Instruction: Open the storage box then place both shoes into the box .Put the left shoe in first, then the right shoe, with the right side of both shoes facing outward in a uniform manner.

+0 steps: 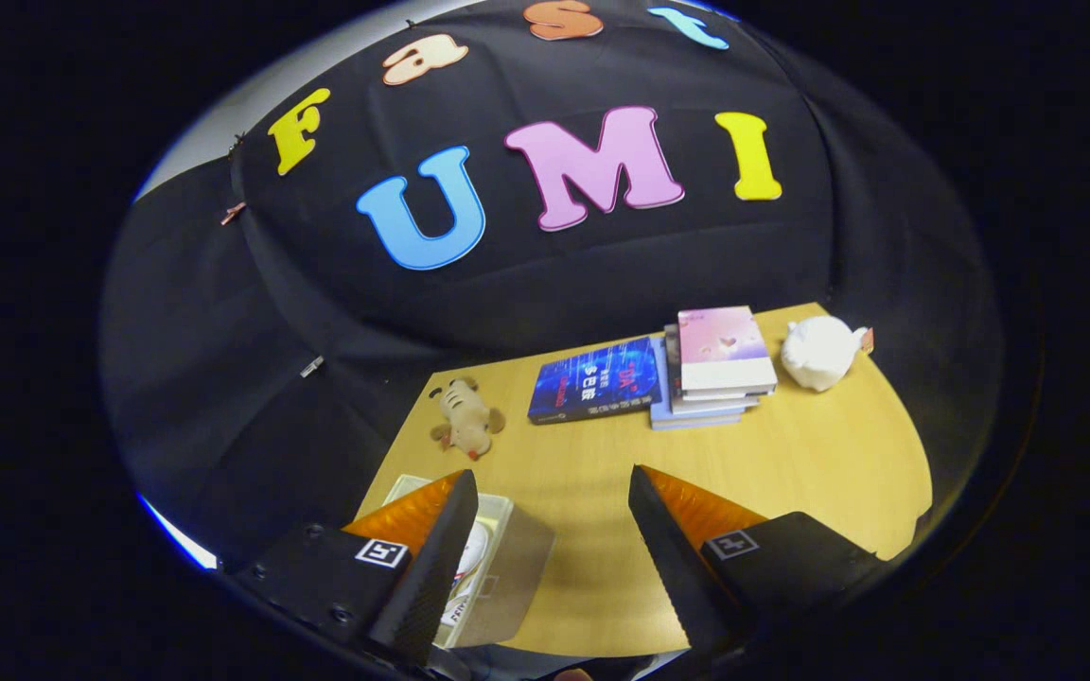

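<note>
My gripper (553,492) stands open above the wooden table (791,473), with bare tabletop between its fingers. A clear plastic storage box (507,567) sits under and just right of the left finger (441,558). Something white with red marks shows inside it, perhaps a shoe; the finger hides most of it. I cannot tell whether the box lid is up or down.
Beyond the fingers lie a small plush animal (465,417), a blue book (594,380), a stack of books with a pink one on top (717,364) and a white plush toy (821,352) near the table's far right corner.
</note>
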### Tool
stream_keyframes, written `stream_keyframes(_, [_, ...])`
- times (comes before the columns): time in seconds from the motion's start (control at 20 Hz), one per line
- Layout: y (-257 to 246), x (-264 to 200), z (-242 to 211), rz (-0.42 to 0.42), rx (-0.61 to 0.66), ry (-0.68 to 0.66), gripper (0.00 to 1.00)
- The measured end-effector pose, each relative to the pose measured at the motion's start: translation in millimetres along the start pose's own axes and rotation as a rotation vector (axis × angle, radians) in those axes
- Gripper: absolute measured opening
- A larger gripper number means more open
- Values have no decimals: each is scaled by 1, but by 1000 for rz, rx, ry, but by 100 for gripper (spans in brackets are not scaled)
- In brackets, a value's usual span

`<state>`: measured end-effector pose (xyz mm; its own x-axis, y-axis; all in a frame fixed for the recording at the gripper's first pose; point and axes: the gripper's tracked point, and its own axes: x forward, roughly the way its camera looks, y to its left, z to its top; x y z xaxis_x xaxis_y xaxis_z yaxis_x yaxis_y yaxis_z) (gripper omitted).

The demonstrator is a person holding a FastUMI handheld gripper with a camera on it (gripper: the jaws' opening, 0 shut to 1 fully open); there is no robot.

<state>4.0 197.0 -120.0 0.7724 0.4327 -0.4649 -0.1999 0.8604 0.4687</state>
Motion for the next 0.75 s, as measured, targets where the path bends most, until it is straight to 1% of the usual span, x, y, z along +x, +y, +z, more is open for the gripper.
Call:
stream_keyframes(0.1, [-16,-12,23,-23,-39,-80,98])
stream_keyframes(0.2, [-32,-24,40,-43,-67,-139,98])
stream_keyframes(0.45, [-77,-59,83,-99,-185,-286,98])
stream_keyframes(0.75, [-131,-95,118,-155,-231,-381,97])
